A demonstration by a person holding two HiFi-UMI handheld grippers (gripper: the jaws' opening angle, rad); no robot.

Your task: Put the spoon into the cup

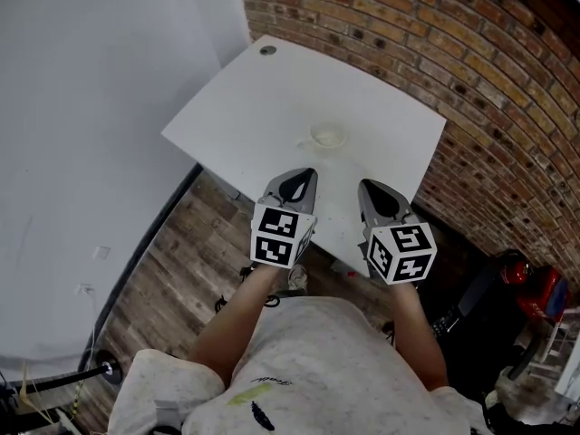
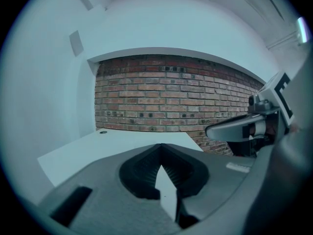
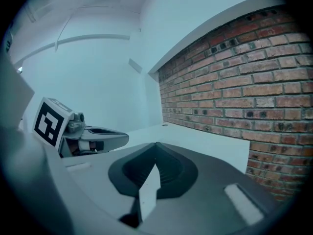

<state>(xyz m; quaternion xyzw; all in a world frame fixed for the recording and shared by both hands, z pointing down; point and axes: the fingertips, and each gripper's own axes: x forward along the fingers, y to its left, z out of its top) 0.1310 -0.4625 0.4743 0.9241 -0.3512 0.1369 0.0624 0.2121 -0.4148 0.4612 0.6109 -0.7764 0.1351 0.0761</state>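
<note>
A small white cup (image 1: 327,137) stands on the white table (image 1: 245,107), right of its middle. A pale stub (image 1: 305,143) sticks out at the cup's left; whether it is the spoon or a handle I cannot tell. My left gripper (image 1: 299,178) hovers over the table's near edge, just short of the cup, jaws shut and empty. My right gripper (image 1: 372,188) is beside it, also shut on nothing. In the left gripper view the left gripper (image 2: 161,146) has its tips together. The right gripper (image 3: 156,145) shows the same in its own view. Neither gripper view shows the cup.
A round cable hole (image 1: 267,50) marks the table's far corner. A brick wall (image 1: 471,53) runs along the table's right and far side, a white wall (image 1: 91,107) on the left. Wooden floor (image 1: 172,261) lies below, with red and black gear (image 1: 535,288) at the right.
</note>
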